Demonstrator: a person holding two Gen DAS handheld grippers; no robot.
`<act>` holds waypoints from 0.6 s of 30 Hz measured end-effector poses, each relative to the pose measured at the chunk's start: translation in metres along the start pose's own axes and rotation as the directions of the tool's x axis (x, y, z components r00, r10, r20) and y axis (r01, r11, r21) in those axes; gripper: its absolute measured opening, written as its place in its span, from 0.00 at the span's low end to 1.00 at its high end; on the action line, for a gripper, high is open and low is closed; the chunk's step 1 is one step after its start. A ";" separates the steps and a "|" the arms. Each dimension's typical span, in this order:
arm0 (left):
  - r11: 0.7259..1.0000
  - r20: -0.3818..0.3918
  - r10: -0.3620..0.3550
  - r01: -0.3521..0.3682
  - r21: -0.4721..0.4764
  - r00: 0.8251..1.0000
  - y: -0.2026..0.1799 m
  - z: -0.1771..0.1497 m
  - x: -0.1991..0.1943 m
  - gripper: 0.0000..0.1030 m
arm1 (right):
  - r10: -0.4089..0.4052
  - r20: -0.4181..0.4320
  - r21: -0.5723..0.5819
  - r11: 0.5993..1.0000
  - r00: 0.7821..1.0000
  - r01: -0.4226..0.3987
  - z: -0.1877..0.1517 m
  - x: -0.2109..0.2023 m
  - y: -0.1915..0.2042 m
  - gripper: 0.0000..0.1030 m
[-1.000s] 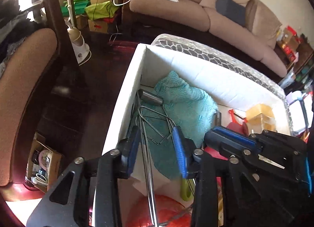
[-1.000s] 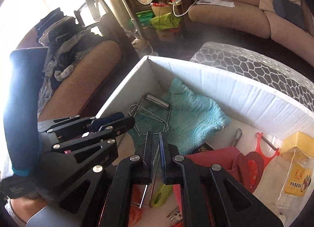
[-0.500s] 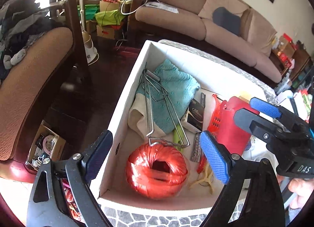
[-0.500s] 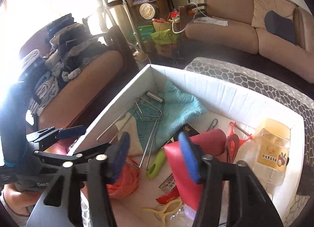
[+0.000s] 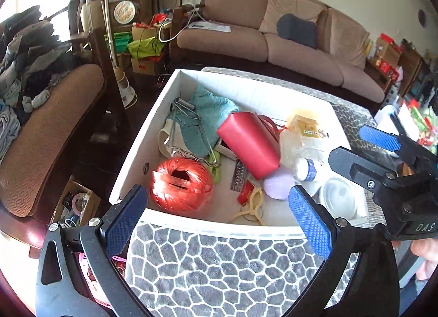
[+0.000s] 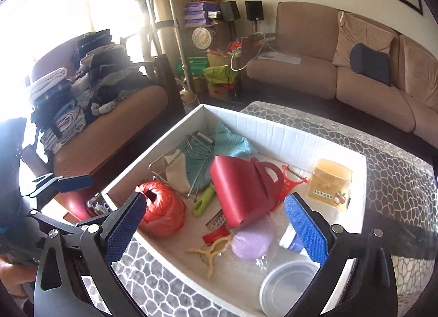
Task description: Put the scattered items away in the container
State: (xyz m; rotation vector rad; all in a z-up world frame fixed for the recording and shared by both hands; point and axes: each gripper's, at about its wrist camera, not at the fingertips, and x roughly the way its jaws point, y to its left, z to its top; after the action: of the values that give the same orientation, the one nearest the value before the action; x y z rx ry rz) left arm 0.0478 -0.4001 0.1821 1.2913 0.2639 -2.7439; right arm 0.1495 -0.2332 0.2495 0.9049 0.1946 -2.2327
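Observation:
A white cardboard box (image 5: 219, 228) (image 6: 164, 255) stands on a table with a grey cobble-pattern cloth (image 5: 219, 270). Inside lie a metal wire rack (image 5: 191, 130) (image 6: 191, 152) on a teal cloth (image 5: 213, 109), a red twine ball (image 5: 180, 183) (image 6: 161, 213), a red pitcher (image 5: 249, 147) (image 6: 241, 191), a yellow-lidded jar (image 5: 303, 128) and other small items. My left gripper (image 5: 216, 221) is open and empty above the box's near wall. My right gripper (image 6: 216, 226) is open and empty over the box; it also shows in the left wrist view (image 5: 353, 150).
A brown armchair piled with clothes (image 6: 90, 103) stands left of the table. A brown sofa (image 5: 273, 40) runs along the back wall. Boxes and bags (image 5: 142, 46) clutter the floor by the sofa. A lidded clear tub (image 6: 287, 287) sits in the box's near right corner.
Both grippers let go of the metal wire rack, opened wide and pulled back and up out of the box. The rack now lies on the teal cloth.

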 end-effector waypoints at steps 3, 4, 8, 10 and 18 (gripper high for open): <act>1.000 0.005 -0.006 0.006 0.023 1.000 -0.026 -0.011 -0.013 1.00 | -0.016 0.013 0.013 1.000 1.000 0.016 -0.015 -0.025 -0.011 1.00; 1.000 0.005 -0.008 0.008 0.031 1.000 -0.035 -0.014 -0.015 1.00 | -0.019 0.016 0.019 1.000 1.000 0.019 -0.021 -0.033 -0.014 1.00; 0.999 0.014 -0.012 0.011 0.042 1.000 -0.069 -0.028 -0.024 1.00 | -0.036 0.025 0.059 0.998 0.999 0.035 -0.044 -0.064 -0.037 1.00; 0.999 0.018 -0.029 0.028 0.042 0.999 -0.088 -0.036 -0.025 1.00 | -0.048 0.033 0.080 0.996 0.998 0.046 -0.056 -0.080 -0.051 1.00; 0.993 0.008 -0.095 0.094 0.076 0.995 -0.190 -0.060 -0.004 1.00 | -0.187 0.033 0.155 0.971 0.982 0.180 -0.112 -0.138 -0.134 1.00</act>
State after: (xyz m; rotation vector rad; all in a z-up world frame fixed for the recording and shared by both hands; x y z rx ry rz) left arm 0.0654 -0.2024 0.1696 1.3133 0.2276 -2.8659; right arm 0.1919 -0.0150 0.2417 0.9457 0.0903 -2.4651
